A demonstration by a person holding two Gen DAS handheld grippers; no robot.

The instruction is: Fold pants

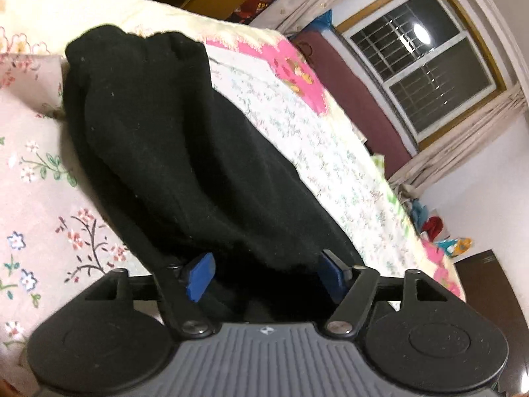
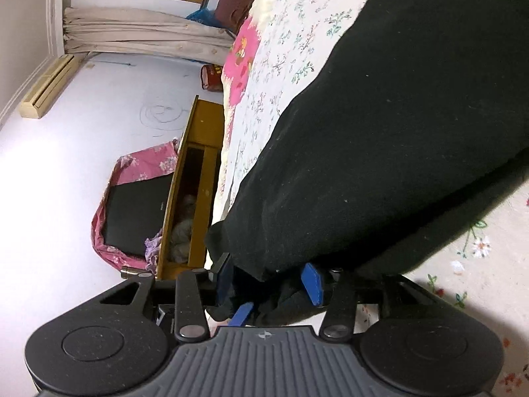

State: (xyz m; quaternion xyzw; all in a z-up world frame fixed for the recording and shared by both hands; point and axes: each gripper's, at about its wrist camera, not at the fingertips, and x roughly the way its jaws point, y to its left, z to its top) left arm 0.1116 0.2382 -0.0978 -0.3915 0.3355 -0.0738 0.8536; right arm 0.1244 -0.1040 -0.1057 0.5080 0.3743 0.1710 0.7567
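Observation:
Black pants lie stretched along a bed, running from my left gripper toward the far end. In the left wrist view the blue pads stand wide apart with the pants' near edge bunched between them. In the right wrist view the same black pants fill the upper right and their edge hangs between the blue pads of my right gripper. The pads stand apart there too; the cloth hides the fingertips, so the grip is unclear.
The bed carries a cream floral quilt with pink patches and a pinkish floral sheet. A window with curtains is behind. A yellow wooden cabinet and a pink-covered screen stand beside the bed.

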